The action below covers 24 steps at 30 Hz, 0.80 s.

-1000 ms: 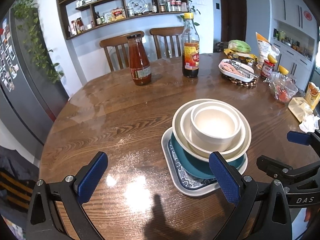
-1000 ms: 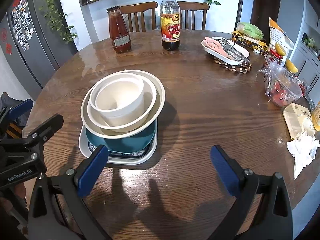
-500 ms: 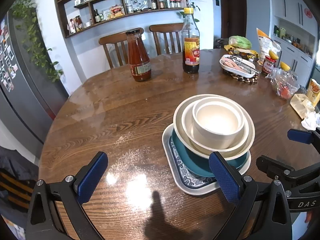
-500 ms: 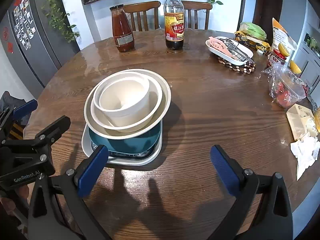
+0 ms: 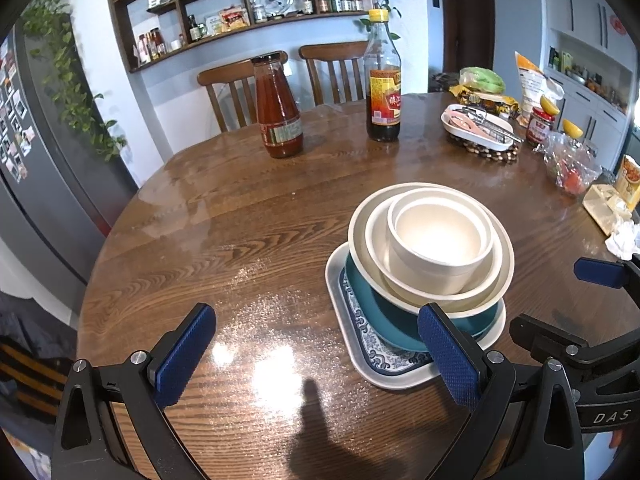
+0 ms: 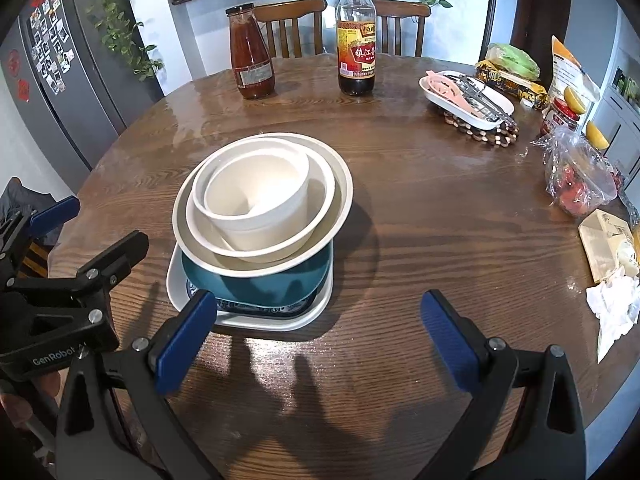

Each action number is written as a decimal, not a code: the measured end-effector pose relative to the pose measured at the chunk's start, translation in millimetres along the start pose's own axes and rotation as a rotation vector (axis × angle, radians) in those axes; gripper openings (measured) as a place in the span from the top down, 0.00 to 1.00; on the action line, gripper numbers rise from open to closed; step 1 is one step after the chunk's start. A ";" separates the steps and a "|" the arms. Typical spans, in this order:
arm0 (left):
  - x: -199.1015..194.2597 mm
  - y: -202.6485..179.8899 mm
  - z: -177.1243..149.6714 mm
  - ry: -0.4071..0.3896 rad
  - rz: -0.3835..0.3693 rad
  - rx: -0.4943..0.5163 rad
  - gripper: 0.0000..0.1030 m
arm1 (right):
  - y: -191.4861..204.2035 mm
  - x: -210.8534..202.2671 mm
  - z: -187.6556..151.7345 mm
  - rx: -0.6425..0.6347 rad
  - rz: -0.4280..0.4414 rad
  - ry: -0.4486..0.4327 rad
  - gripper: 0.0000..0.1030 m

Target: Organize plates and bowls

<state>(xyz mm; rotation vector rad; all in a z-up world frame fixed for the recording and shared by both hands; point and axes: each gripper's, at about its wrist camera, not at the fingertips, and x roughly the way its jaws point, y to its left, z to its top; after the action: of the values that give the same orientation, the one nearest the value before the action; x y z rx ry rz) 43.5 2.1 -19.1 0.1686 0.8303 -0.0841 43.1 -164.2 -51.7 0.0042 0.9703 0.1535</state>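
Observation:
One stack of dishes stands on the round wooden table [image 5: 224, 248]. At the bottom lies a white square plate with a blue pattern [image 5: 380, 364] [image 6: 280, 320]. On it sits a teal bowl [image 5: 384, 320] [image 6: 260, 284], then a wide cream bowl [image 5: 360, 236] [image 6: 340, 196], a middle cream bowl [image 6: 324, 208] and a small cream bowl [image 5: 440, 240] [image 6: 256, 200] nested inside. My left gripper [image 5: 316, 356] is open, just left of and in front of the stack. My right gripper [image 6: 316, 330] is open, in front of the stack to its right. Neither holds anything.
A red sauce bottle [image 5: 278, 108] [image 6: 250, 54] and a dark vinegar bottle [image 5: 383, 80] [image 6: 357, 32] stand at the far side. A white dish of utensils on a beaded trivet [image 6: 466, 98], snack bags, a jar and crumpled tissue [image 6: 612, 308] crowd the right edge. Two chairs stand behind.
Both grippers have drawn back a little from the stack and tilted slightly upward; the stack itself has not moved. Both stay open.

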 end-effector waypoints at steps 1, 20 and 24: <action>0.4 -0.1 -0.1 0.002 0.001 0.000 0.02 | 0.3 0.1 -0.2 -0.001 -0.001 0.001 0.00; 1.4 -0.6 -2.6 0.011 0.016 0.014 0.02 | 6.3 1.7 -0.7 -0.022 0.007 0.009 0.00; 1.5 -0.1 -2.5 0.012 0.017 0.014 0.02 | 7.0 2.0 -0.9 -0.024 0.009 0.011 0.00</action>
<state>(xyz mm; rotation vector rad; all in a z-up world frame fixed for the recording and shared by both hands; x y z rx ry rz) 42.7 2.4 -21.8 0.1893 0.8401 -0.0724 42.5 -157.0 -53.3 -0.0144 0.9794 0.1737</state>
